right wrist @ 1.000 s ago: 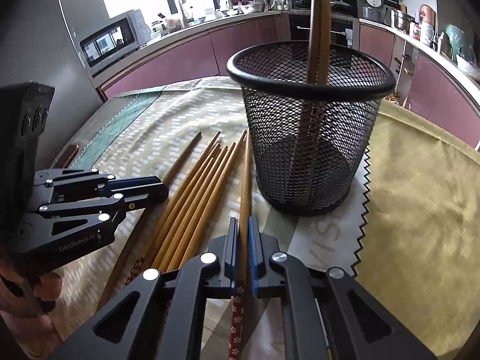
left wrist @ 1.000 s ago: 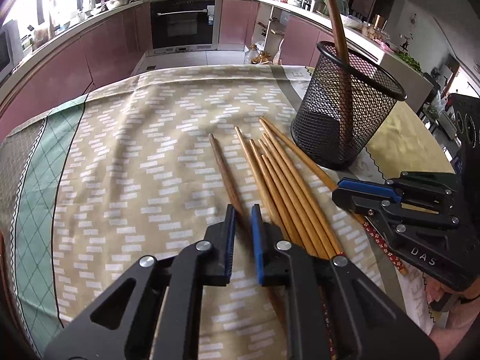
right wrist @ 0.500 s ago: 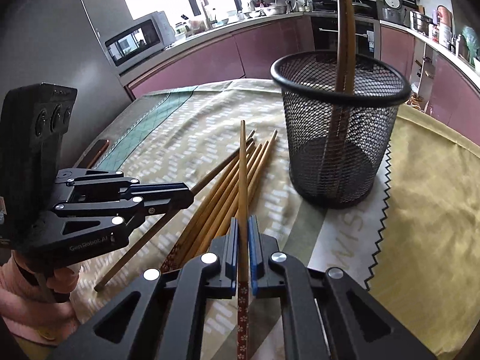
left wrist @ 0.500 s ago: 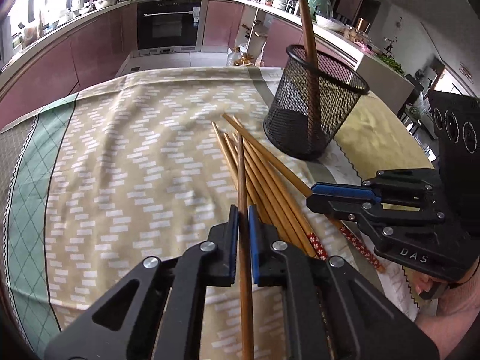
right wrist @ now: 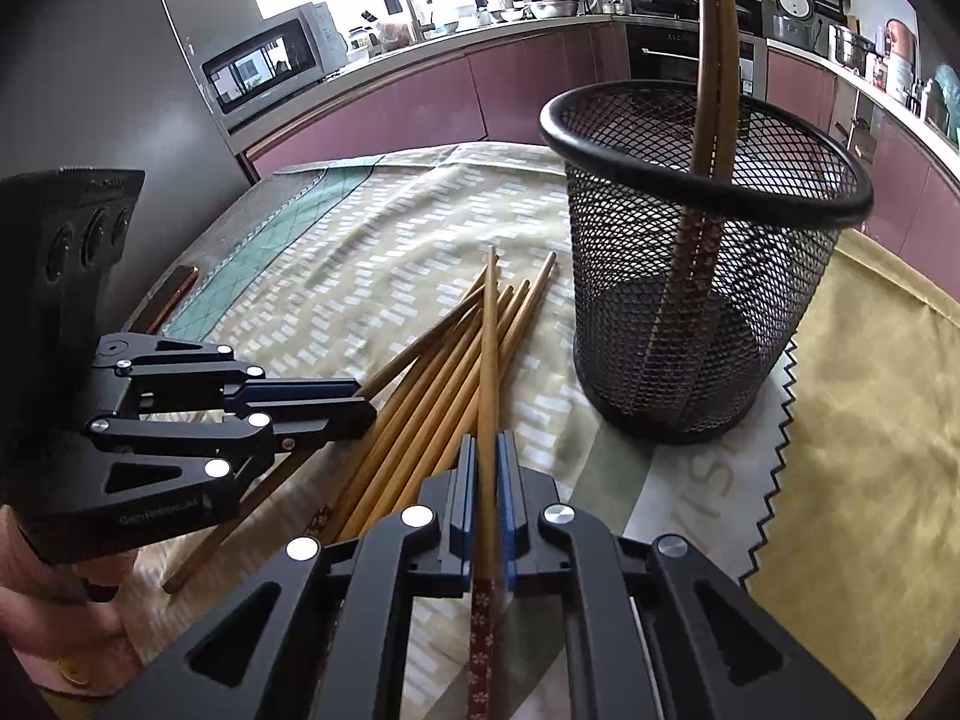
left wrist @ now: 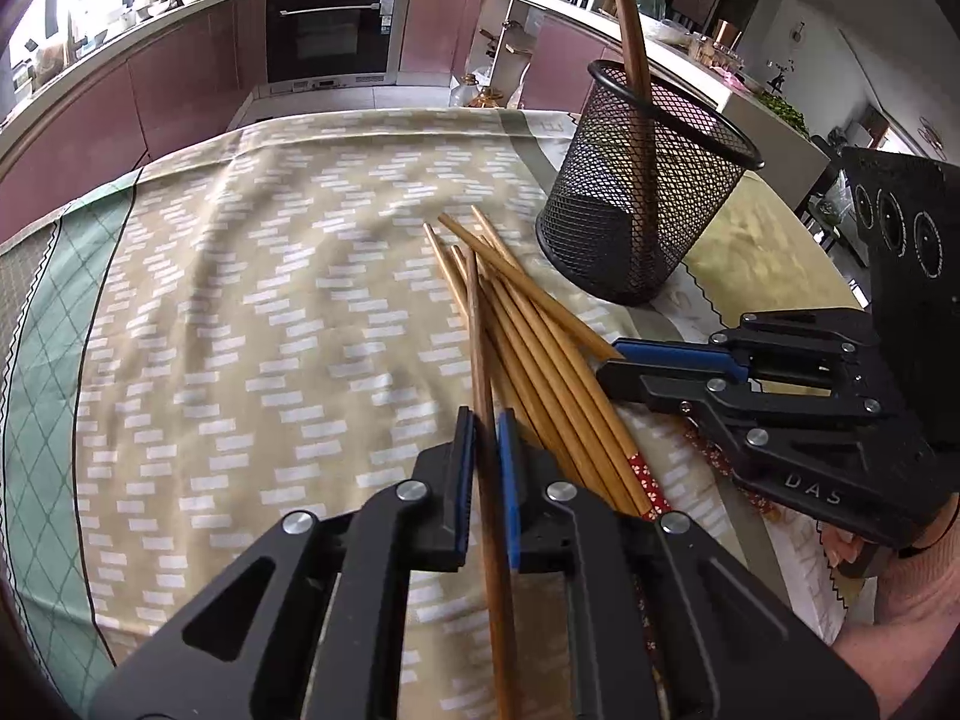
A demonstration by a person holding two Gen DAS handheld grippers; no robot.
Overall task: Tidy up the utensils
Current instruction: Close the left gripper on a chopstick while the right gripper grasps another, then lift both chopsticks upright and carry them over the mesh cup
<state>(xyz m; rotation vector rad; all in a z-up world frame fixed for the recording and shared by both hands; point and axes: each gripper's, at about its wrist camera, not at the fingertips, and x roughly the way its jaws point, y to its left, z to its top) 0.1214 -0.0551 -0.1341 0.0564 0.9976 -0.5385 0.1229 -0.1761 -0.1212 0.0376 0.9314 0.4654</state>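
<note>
Tongs left (left wrist: 486, 426) and right (right wrist: 487, 447) each clamp a slender brown chopstick (left wrist: 480, 348).

Daylit kitchen: mauve cabinets (left wrist: 180, 90), built-in oven (left wrist: 330, 30), microwave (right wrist: 264, 63).

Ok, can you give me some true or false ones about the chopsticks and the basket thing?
1. Each hand-held gripper is shut on one chopstick. True: the left hand-held gripper and right hand-held gripper each pinch one.
2. The black mesh holder is lying on its side. False: it stands upright.
3. The holder is empty. False: chopsticks in the holder already stand inside.
4. More loose chopsticks lie on the tablecloth. True.
</note>
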